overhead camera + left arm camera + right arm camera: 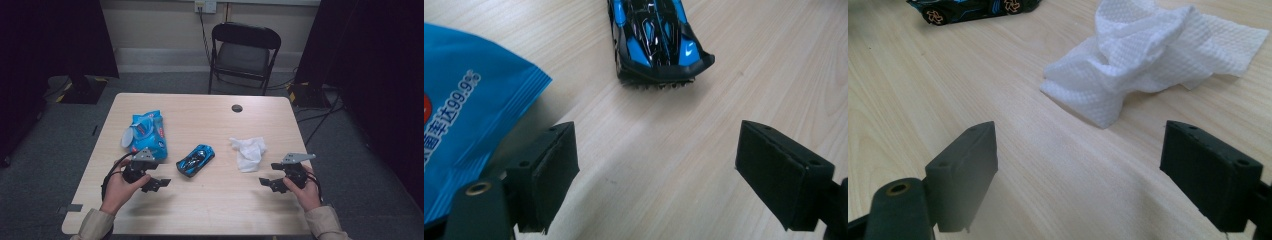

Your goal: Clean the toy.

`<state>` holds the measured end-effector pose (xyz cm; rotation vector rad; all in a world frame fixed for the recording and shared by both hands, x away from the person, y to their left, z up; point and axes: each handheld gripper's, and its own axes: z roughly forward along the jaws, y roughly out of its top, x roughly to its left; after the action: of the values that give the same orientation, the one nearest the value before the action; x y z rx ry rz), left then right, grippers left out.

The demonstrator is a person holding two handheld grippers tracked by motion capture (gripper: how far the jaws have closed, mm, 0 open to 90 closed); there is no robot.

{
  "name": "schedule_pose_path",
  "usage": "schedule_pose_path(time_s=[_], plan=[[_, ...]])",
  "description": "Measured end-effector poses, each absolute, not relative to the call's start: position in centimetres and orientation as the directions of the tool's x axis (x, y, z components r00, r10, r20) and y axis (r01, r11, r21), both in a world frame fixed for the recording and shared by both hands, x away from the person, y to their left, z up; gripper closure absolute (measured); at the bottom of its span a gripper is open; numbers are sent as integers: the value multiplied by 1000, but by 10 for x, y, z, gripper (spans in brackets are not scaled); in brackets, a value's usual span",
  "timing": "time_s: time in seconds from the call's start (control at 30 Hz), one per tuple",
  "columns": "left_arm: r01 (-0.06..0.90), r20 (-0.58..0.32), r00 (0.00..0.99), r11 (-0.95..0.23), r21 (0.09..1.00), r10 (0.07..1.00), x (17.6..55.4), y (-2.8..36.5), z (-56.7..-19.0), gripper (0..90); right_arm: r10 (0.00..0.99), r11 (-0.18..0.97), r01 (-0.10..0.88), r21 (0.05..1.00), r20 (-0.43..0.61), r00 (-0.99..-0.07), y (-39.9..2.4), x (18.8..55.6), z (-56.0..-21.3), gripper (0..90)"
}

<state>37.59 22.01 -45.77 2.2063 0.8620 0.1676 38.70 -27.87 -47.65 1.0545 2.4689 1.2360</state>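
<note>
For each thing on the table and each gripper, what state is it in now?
Toy car: on its wheels, untouched.
Wipes pack: lying flat, lid flap open.
White wipe: crumpled, out of the pack.
Left gripper: jaws open, holding nothing.
Right gripper: jaws open, holding nothing.
</note>
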Motion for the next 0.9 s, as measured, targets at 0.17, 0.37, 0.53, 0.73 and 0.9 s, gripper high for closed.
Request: schedule_pose_path(time_s=[0.17, 0.37, 0.53, 0.73, 0.9], plan=[[531, -136, 764, -497, 686, 630, 373, 226, -461, 168, 671, 399, 515, 759, 140, -728, -281, 385, -477, 144], [528, -132, 766, -499, 687, 629, 371, 230, -464, 168, 674, 397, 518, 758, 142, -725, -284, 383, -477, 144], [542, -146, 760, -494, 680, 634, 368, 234, -468, 168, 676, 395, 516, 760, 140, -724, -288, 379, -478, 144], [546, -146, 757, -493, 678, 637, 364, 238, -469, 168, 685, 390, 526, 756, 144, -714, -297, 375, -482, 144], [545, -144, 755, -491, 680, 639, 363, 242, -470, 170, 689, 388, 528, 756, 143, -711, -301, 371, -482, 144]])
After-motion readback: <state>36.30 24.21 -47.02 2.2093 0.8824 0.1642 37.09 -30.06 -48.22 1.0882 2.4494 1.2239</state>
